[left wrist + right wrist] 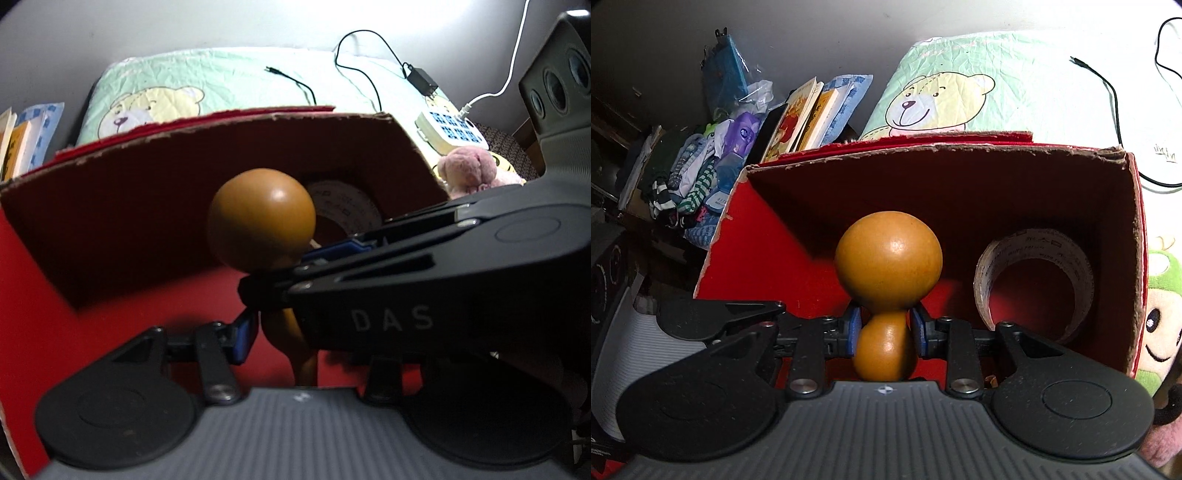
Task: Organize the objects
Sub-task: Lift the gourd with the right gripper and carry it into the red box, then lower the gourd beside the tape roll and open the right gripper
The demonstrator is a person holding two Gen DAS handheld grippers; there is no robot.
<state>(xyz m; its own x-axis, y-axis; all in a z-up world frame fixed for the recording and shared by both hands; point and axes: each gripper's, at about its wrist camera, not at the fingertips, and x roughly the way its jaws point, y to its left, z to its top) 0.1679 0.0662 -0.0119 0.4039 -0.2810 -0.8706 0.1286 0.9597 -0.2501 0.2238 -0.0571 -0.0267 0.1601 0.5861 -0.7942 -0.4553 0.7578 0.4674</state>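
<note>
Red box (960, 192) under gripped gourd (888, 254)

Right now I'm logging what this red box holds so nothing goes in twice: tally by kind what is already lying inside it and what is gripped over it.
Tape rolls lying in the red box: 1, the tape roll
Gourds gripped over it: 1, the gourd, waist between the right gripper pads
Total: 2

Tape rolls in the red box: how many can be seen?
1. The tape roll stands on edge inside the red box, at the right wall, right of the gourd that the right gripper holds. More may be hidden behind gourd and grippers.
</note>
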